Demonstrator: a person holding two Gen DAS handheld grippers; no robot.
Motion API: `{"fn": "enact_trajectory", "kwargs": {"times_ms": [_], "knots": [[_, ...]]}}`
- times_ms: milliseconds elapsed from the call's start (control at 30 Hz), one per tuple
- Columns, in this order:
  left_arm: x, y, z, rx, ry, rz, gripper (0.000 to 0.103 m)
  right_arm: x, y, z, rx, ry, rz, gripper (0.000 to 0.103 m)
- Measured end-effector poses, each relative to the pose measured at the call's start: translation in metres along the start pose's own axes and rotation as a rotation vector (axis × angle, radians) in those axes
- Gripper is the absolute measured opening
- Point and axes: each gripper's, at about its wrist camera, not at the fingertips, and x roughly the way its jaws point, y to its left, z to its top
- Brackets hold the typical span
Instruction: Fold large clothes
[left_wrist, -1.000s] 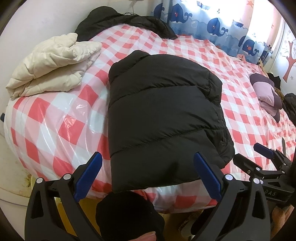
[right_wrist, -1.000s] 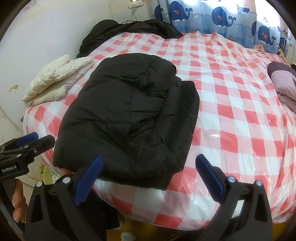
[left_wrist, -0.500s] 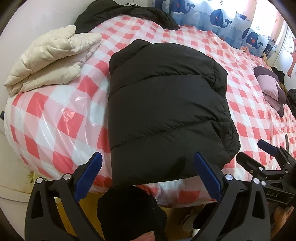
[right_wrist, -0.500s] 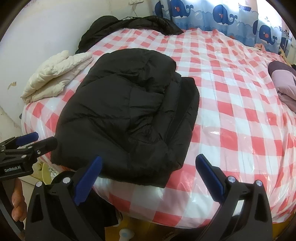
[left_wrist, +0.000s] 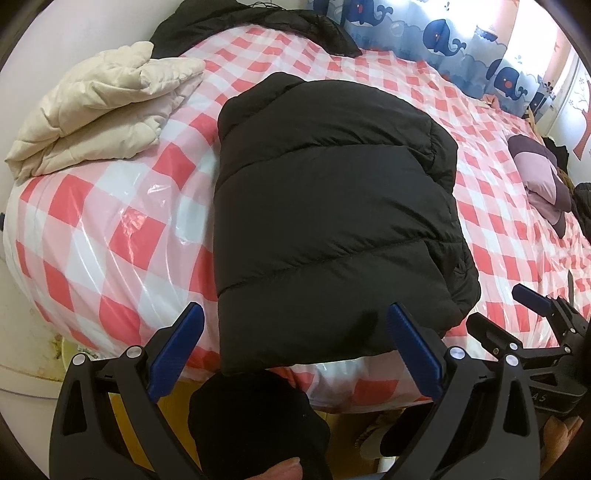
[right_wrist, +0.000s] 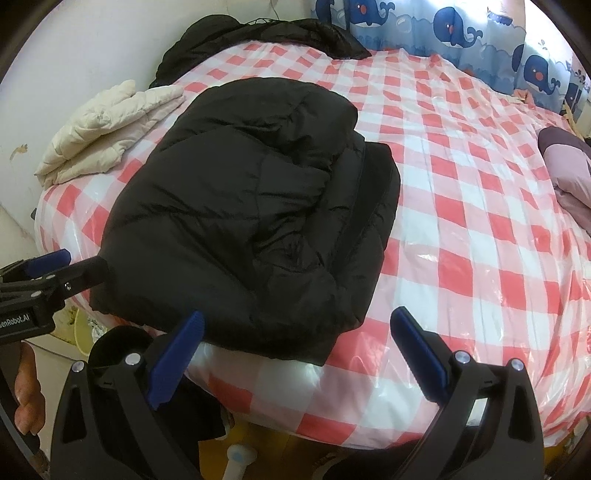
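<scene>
A: Start at the left. What lies there?

B: A cream coat (left_wrist: 99, 114), quilted and matte, folded into a thick pad on the bed (left_wrist: 110, 229), left of the black jacket (left_wrist: 325, 221) and apart from it. The bed wears a red-and-white check sheet under glossy clear plastic (it glints and looks slippery).

A: And the jacket itself?

B: Centre of the bed's near end, its hem touching the near edge. Puffy, with broad stitched bands, slightly shiny. It looks already folded narrow, with extra layers bunched along its right side. Its long axis runs away from the tongs, hem near, collar far.

A: How do the tongs stand to it?

B: The left tongs (left_wrist: 295, 350) hang just short of the hem, straight in line with that axis, pads wide apart and empty. The right tongs (right_wrist: 295, 350) sit off the jacket's right near corner, likewise spread and holding nothing. I judge the left nearer to the hem's middle, the right nearer to the bunched side.

A: So the next move?

B: Probably gripping the hem at two points and carrying it toward the collar; that is a guess.

A: Farther right?

B: A mauve cushion (left_wrist: 543, 184), well apart from the jacket, and whale curtains (right_wrist: 461, 33) behind.
</scene>
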Motion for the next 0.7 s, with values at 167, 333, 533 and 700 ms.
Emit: {"fn": "enact_trajectory", "kwargs": {"times_ms": [167,333,533,700], "knots": [[0.0006,-0.0031,-0.0006,0.005,-0.001,0.006,0.095,0.0008,-0.0002,-0.0002,-0.005,0.006,0.0,0.097],[-0.0003,-0.0032,0.0001,-0.003,-0.008,0.007,0.095,0.0006,-0.0014,-0.0009,-0.007,0.004,-0.005,0.097],[-0.0013,-0.0035,0.0018,-0.003,-0.012,0.009,0.095,0.0,-0.0058,-0.0016,-0.004,0.0,-0.001,0.097],[-0.0019,-0.0071,0.0025,0.006,-0.014,0.008,0.095,-0.0006,-0.0069,-0.0011,-0.006,0.001,-0.004,0.097]]}}
